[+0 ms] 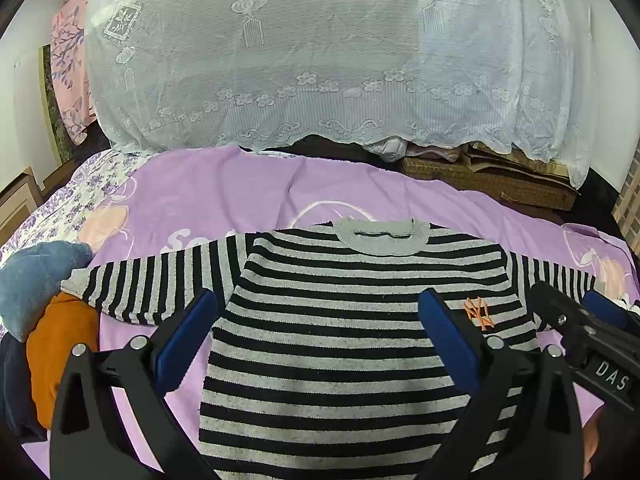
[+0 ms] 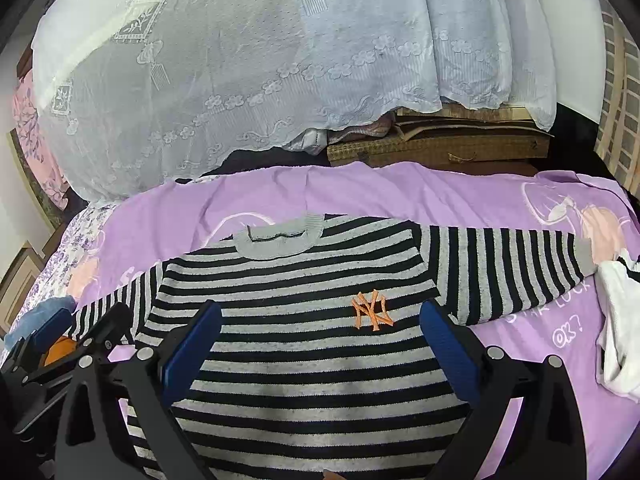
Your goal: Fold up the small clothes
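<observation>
Sweater: a knitted black-and-grey striped jumper is lying flat, front up, on the bed, sleeves stretching out sideways; ribbed grey collar, orange stitched emblem on the chest.
Bed cover: smooth lilac cloth with pale cartoon prints is lying under the sweater.
Left gripper: blue-padded fingers are standing wide apart above the sweater, holding nothing.
Right gripper: fingers are also standing wide, empty, over the chest.
Behind: white lace sheet is draping a bulky mound.
Left edge: blue and orange clothes are lying bunched.
</observation>
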Motion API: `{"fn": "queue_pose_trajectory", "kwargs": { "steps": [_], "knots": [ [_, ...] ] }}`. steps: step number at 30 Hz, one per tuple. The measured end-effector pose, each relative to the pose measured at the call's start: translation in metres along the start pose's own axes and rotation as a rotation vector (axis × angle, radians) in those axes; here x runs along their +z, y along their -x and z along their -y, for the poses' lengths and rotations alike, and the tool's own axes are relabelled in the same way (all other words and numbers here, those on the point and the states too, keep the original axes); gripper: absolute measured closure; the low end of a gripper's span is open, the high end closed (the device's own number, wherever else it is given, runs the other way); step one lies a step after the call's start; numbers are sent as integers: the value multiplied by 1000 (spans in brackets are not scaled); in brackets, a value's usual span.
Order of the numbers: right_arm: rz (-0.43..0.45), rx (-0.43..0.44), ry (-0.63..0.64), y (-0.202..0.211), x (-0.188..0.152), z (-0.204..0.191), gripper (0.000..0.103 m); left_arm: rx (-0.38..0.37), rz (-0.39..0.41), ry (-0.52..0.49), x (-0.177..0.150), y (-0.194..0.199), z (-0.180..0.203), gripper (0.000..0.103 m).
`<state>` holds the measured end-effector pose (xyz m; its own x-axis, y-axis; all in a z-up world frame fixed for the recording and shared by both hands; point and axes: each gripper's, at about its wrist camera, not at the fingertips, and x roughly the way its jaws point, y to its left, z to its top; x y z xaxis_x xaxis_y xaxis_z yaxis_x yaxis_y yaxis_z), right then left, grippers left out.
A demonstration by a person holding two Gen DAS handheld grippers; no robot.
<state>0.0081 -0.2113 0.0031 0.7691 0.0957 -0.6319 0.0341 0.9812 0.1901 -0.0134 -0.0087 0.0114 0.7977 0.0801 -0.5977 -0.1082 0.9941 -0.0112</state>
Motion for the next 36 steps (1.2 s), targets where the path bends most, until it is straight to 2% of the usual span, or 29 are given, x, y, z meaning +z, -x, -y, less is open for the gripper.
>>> {"fn": "queue_pose_trajectory", "kwargs": {
  "steps": [36],
  "knots": [
    [7,6,-8,2,-1,0,3,0,-1,5,1,1,0,5]
  ]
}}
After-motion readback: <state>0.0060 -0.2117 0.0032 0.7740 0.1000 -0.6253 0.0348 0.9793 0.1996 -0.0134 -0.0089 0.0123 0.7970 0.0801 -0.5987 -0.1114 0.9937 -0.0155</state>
